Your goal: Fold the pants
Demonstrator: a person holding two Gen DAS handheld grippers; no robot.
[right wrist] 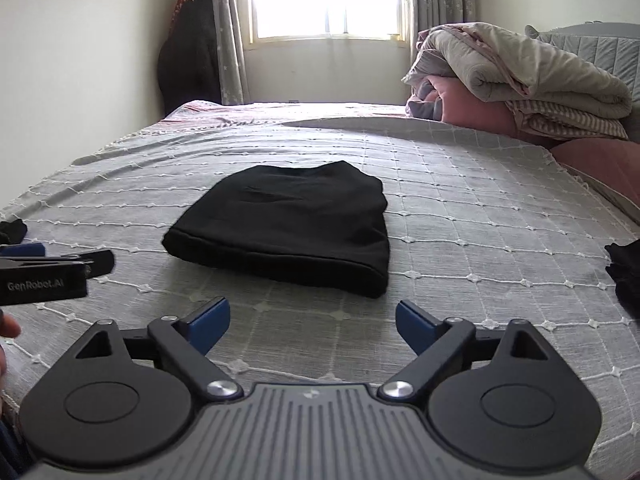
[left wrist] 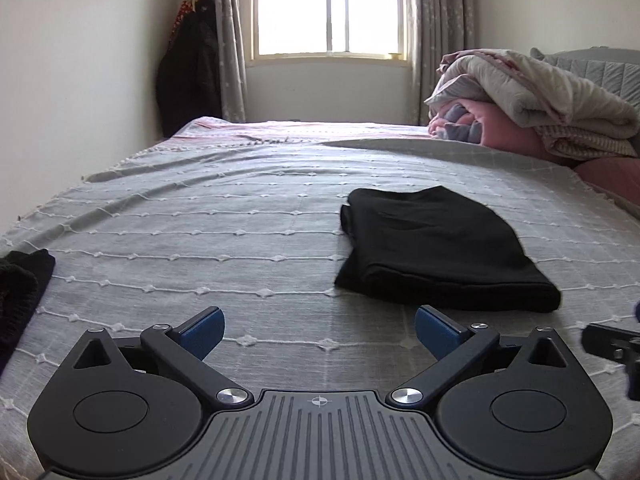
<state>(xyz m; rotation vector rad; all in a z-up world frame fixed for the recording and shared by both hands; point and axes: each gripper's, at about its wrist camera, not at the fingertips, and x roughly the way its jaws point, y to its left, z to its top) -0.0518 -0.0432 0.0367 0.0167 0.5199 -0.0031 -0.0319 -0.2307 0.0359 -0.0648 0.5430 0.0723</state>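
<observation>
Evidently the folding itself looks done: the black pants [right wrist: 288, 226] lie as a compact, layered bundle on the grey bedspread [right wrist: 460, 208], just above the middle of the right wrist view and right of centre in the left wrist view, with the thick folded edge towards the cameras. Nothing presses on them.

The left hand-held gripper [left wrist: 319, 334] fills the bottom of its own view with its blue pads [left wrist: 202, 334] spread wide and only bedspread between them; the pants sit above and to the right of it, apart from the fingertips. The right hand-held gripper [right wrist: 312, 326] stands just as wide at the bottom of its view, empty too, with the bundle directly above the gap but not touching.

My reading is that this is the release after the last fold, or a pause before tidying. Other dark clothing [left wrist: 22, 292] shows at the left edge of the left wrist view, and another dark piece [right wrist: 626, 276] at the right edge of the right wrist view; whether these are more pants I cannot tell. A heap of folded quilts [right wrist: 520, 80] sits at the upper right.

If the fold counts as finished, the next move calls for leaving the bundle undisturbed, or for smoothing the slightly uneven far corners.
</observation>
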